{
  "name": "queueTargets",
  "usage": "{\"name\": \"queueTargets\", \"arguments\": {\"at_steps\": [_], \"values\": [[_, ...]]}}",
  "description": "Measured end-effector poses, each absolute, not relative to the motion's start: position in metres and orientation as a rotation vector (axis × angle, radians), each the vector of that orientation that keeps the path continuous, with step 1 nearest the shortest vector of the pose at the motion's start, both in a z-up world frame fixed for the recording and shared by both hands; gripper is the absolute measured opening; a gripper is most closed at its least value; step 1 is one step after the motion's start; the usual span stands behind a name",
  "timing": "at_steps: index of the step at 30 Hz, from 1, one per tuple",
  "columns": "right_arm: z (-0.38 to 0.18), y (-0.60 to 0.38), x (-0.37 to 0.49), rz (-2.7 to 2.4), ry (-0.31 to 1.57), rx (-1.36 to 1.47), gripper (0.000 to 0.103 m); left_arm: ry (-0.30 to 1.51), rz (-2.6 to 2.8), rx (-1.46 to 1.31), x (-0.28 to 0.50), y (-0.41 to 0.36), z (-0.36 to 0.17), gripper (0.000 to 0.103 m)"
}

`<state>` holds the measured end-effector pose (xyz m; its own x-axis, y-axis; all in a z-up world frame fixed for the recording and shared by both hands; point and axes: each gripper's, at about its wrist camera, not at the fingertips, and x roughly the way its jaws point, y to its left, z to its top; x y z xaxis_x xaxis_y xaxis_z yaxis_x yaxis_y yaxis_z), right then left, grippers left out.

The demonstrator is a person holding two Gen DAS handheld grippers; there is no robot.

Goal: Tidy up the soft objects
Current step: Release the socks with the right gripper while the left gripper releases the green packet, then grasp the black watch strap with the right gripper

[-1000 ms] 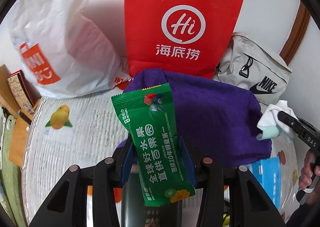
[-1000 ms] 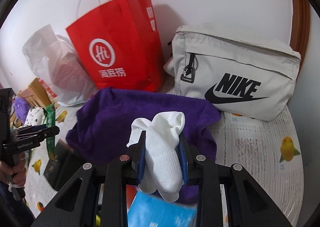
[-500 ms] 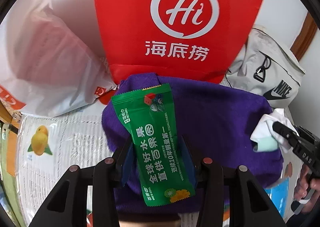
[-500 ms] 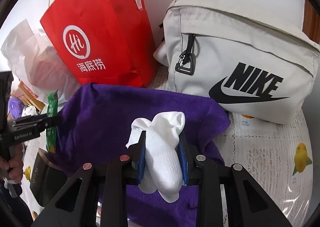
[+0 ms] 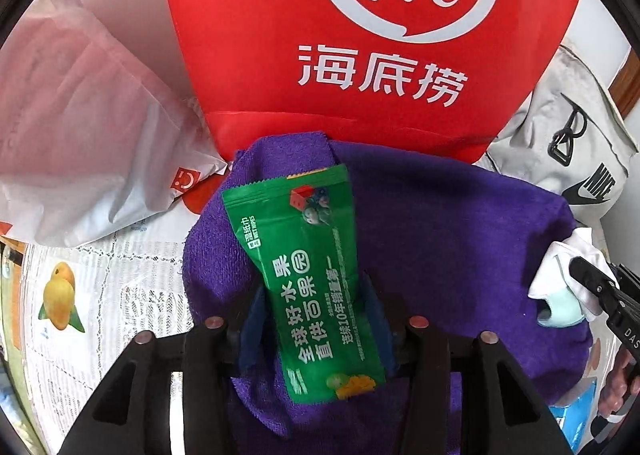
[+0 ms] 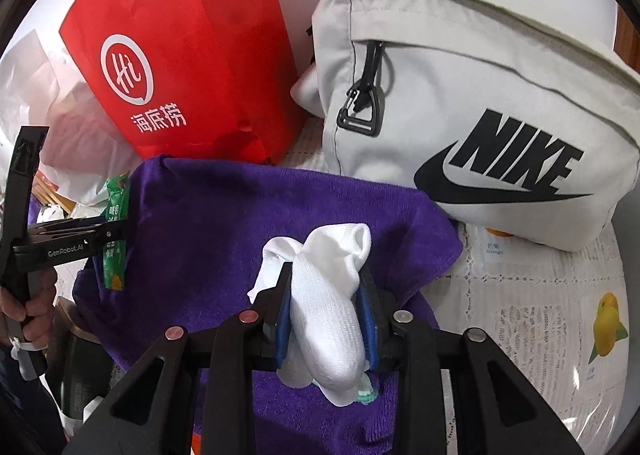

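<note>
Your left gripper (image 5: 312, 319) holds the green foil wet-wipe packet (image 5: 308, 271) over the left half of the purple terry towel (image 5: 440, 223); its jaws have just been opening, pads now slack beside the packet. Lower it flat before letting go. Your right gripper (image 6: 326, 311) is clamped on the white knit sock bundle (image 6: 324, 295) over the towel's right half. Set it well apart from the packet, then release slowly.

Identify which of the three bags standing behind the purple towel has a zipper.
The pale grey Nike bag, on the right. Its black zipper pull and clip show; the red Hi paper bag and white plastic bag have none visible.
</note>
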<state>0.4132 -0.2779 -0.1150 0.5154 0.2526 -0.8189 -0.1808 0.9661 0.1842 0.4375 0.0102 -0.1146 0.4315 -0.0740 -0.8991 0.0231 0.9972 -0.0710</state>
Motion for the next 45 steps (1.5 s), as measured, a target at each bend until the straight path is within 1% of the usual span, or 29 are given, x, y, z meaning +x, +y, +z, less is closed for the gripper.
{"name": "queueTargets", "arguments": {"at_steps": [1, 3, 4, 6, 9, 17, 21, 29, 33, 37, 39, 45], "values": [[-0.116, -0.278, 0.413, 0.264, 0.999, 0.081, 0.034, 1.122, -0.057, -0.049, 0.439, 0.01, -0.115, 0.054], [-0.116, -0.279, 0.413, 0.267, 0.999, 0.086, 0.036, 1.115, -0.05, -0.043, 0.437, 0.01, -0.112, 0.067], [-0.115, -0.279, 0.412, 0.273, 0.998, 0.087, 0.037, 1.109, -0.048, -0.039, 0.437, 0.01, -0.11, 0.069], [-0.112, -0.279, 0.41, 0.28, 0.992, 0.088, 0.049, 1.094, -0.051, -0.032, 0.433, 0.01, -0.104, 0.072], [-0.104, -0.279, 0.404, 0.283, 0.971, 0.086, 0.058, 1.072, -0.053, -0.034, 0.425, 0.009, -0.092, 0.073], [-0.076, -0.278, 0.379, 0.28, 0.936, 0.093, 0.06, 0.96, -0.046, -0.007, 0.373, 0.012, -0.052, 0.073], [-0.06, -0.277, 0.353, 0.28, 0.906, 0.094, 0.063, 0.97, -0.033, -0.023, 0.347, 0.015, -0.04, 0.073], [-0.034, -0.273, 0.289, 0.295, 0.862, 0.099, 0.064, 0.948, -0.032, -0.03, 0.286, 0.017, -0.018, 0.073], [-0.024, -0.272, 0.253, 0.3, 0.838, 0.101, 0.07, 0.932, -0.046, -0.051, 0.252, 0.016, -0.014, 0.073], [-0.019, -0.272, 0.212, 0.299, 0.812, 0.09, 0.073, 0.894, -0.046, -0.054, 0.211, 0.016, -0.01, 0.073], [-0.019, -0.273, 0.195, 0.295, 0.803, 0.085, 0.076, 0.889, -0.043, -0.059, 0.196, 0.015, -0.012, 0.073], [-0.029, -0.279, 0.143, 0.295, 0.796, 0.113, 0.078, 0.883, -0.048, -0.067, 0.149, 0.012, -0.025, 0.073]]}}
